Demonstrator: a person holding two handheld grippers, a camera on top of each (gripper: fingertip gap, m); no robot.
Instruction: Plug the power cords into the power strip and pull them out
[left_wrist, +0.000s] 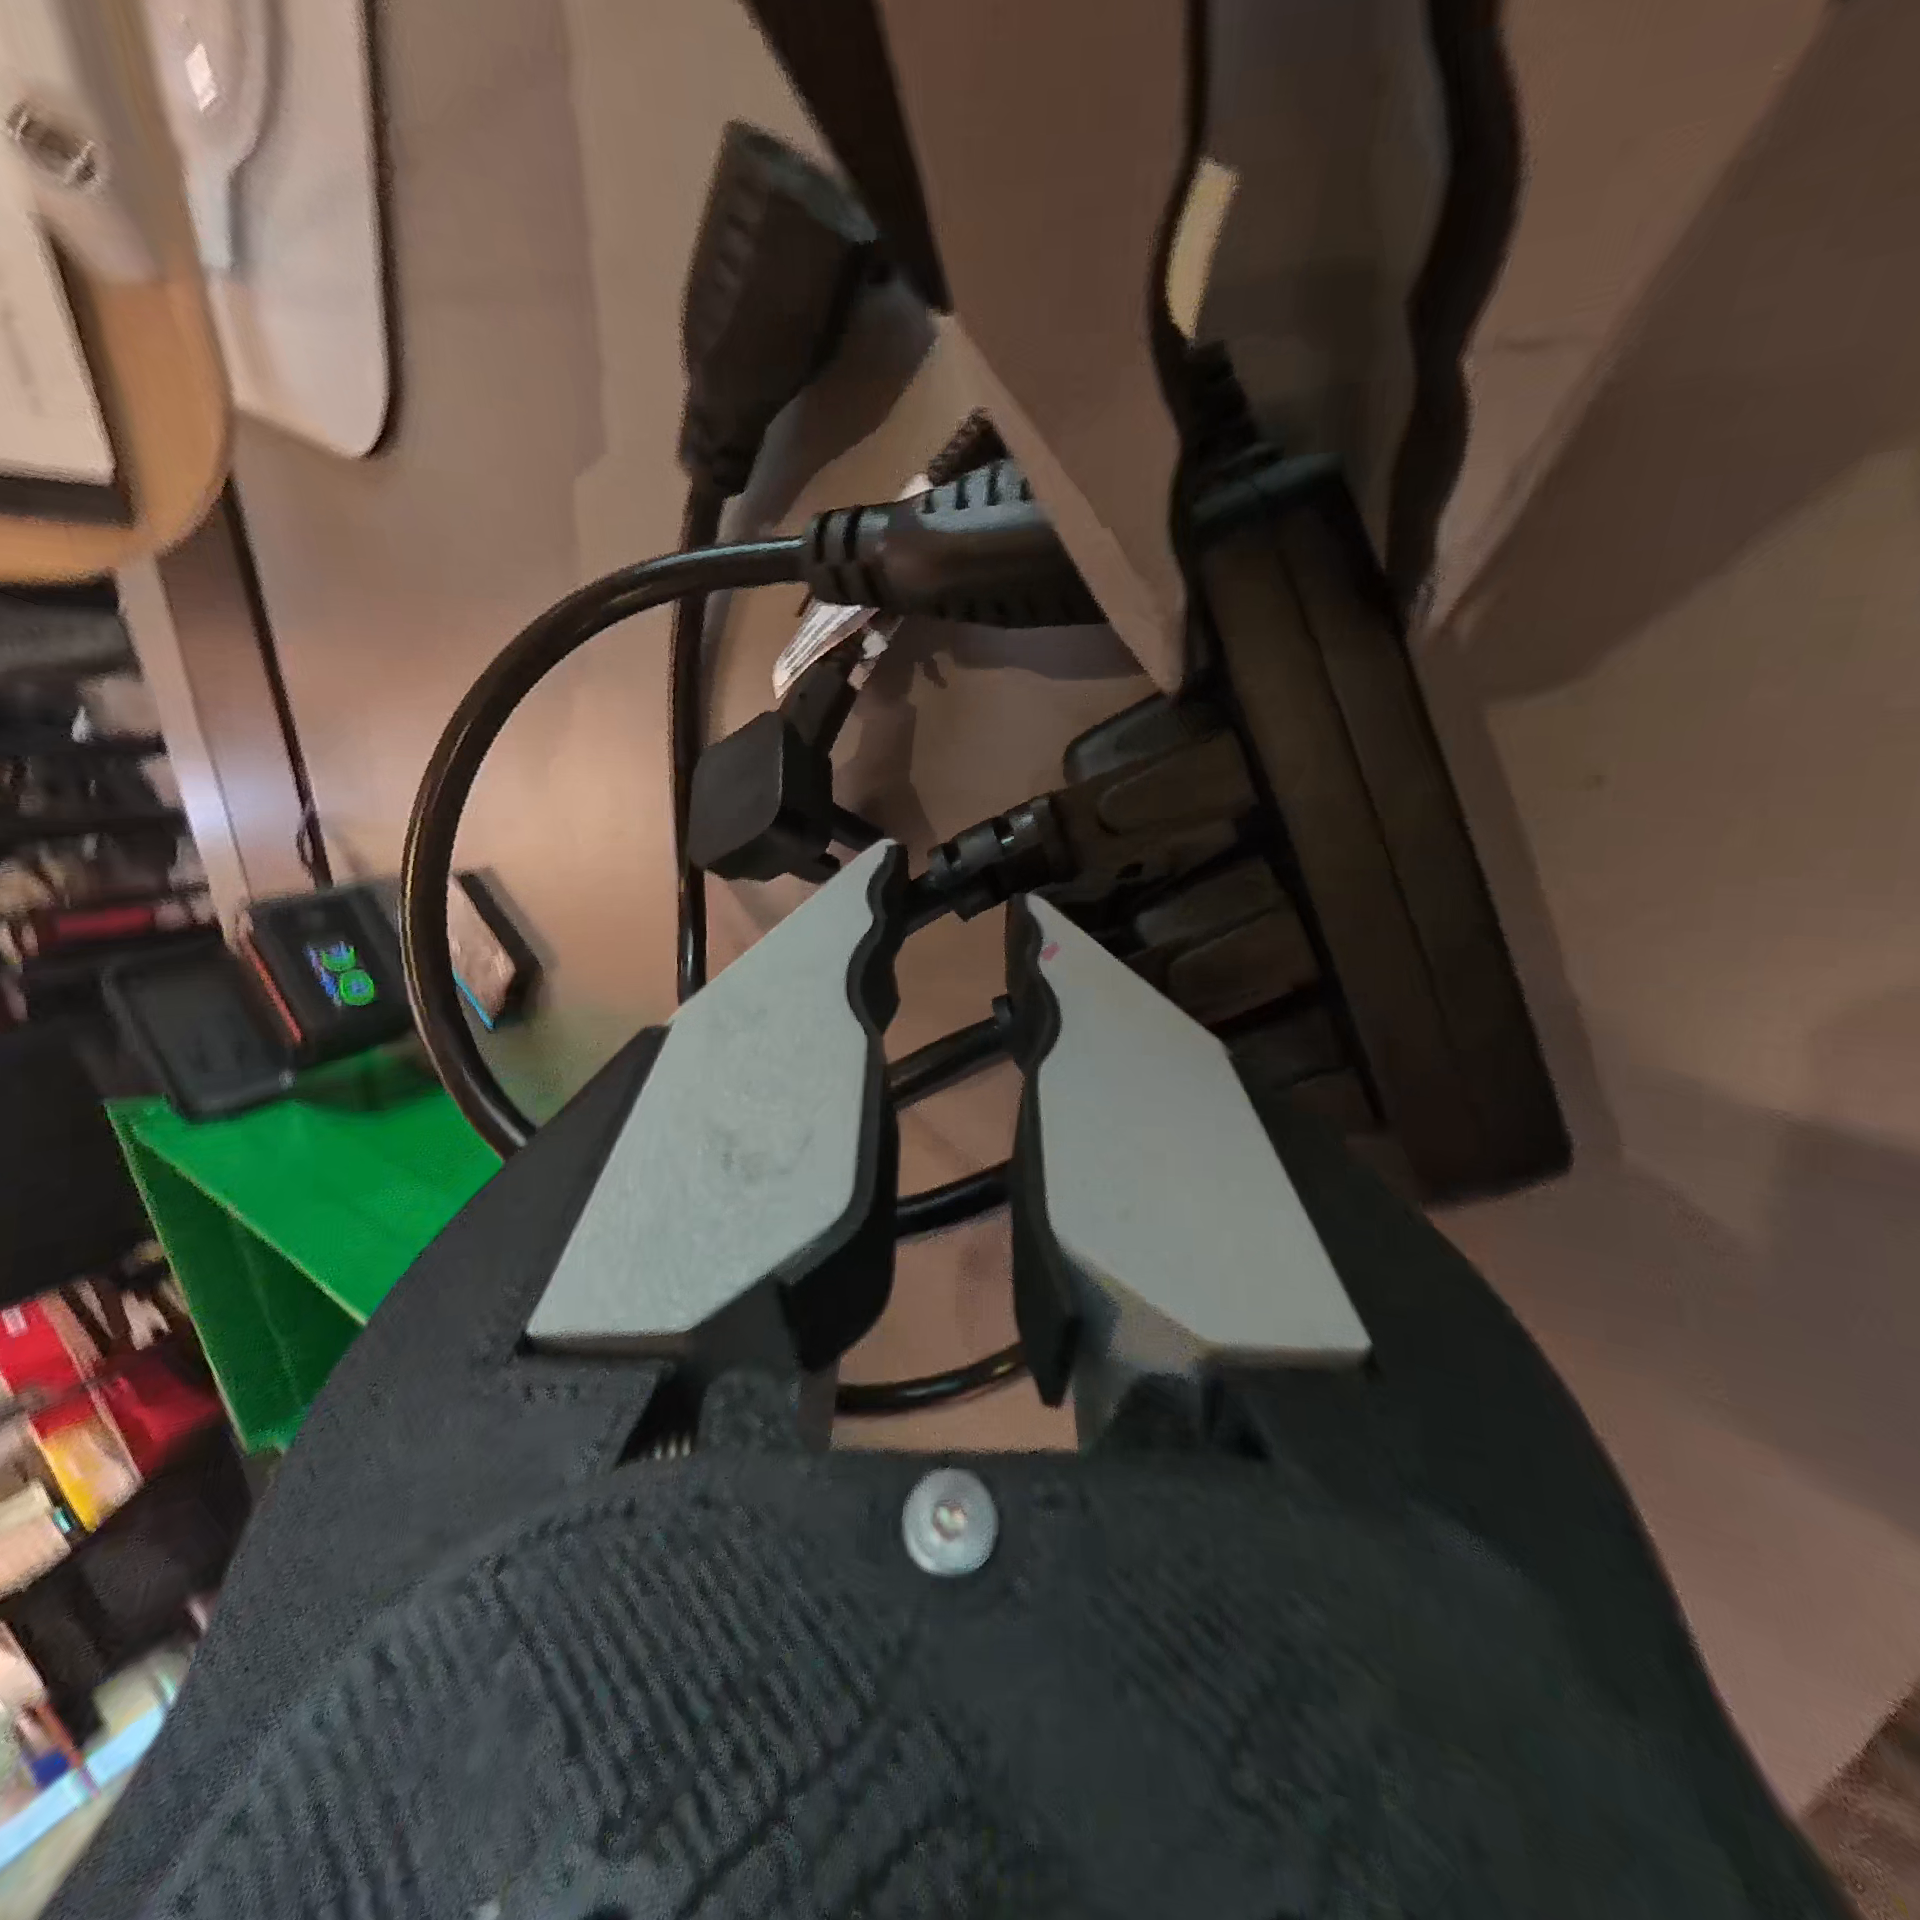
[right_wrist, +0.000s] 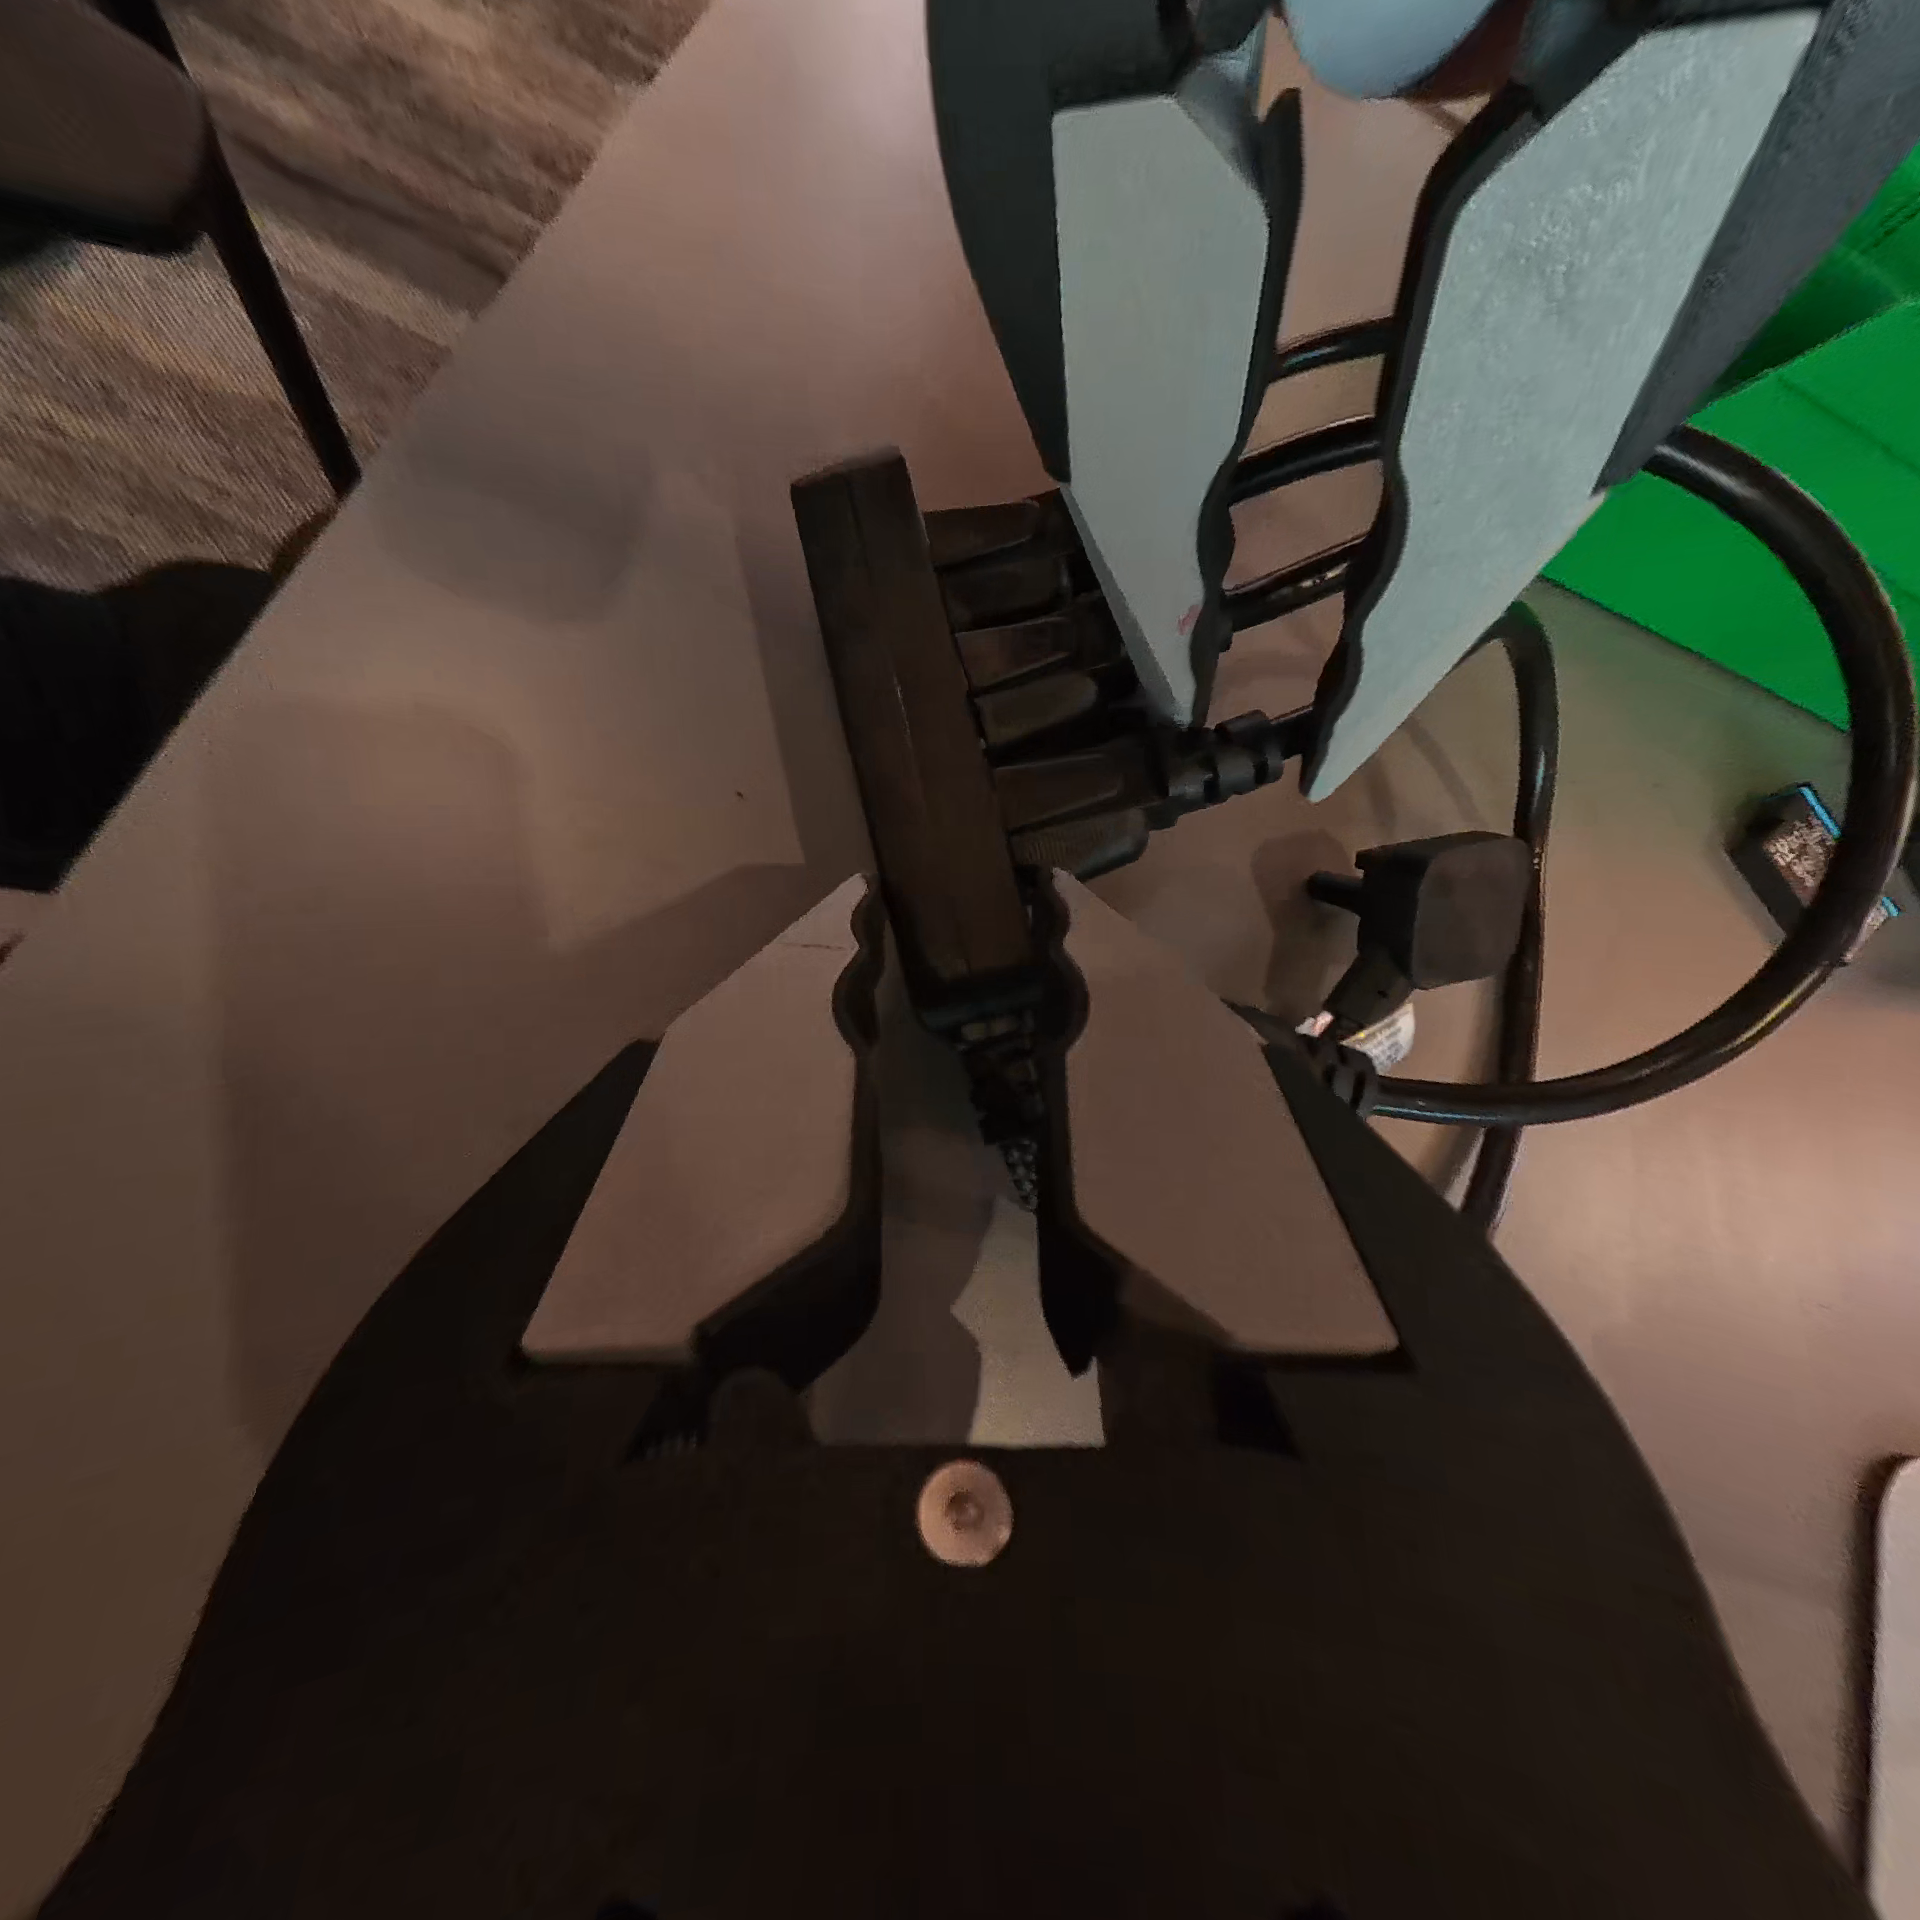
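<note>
Right tongs (right_wrist: 961, 925): clamped on the long dark power strip's (right_wrist: 904, 727) cord end; hold firm.
Left tongs (left_wrist: 956, 883): apart around the plugged black cord (left_wrist: 997, 842); grip its plug, pull straight.

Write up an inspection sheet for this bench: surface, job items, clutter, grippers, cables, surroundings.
Surface: plain tan tabletop, shadowed.
Job's things: dark power strip stood on edge with a row of plugs seated in it; one loose black plug lies unplugged on the table.
Clutter: small black box with a blue edge; device with a lit screen.
Grippers: right gripper straddles the strip's cord end, pads at both sides; left gripper at the cord of the nearest seated plug, grip unclear.
Cables: black cords loop beside the strip.
Surroundings: green stand, carpet, cluttered shelves.
</note>
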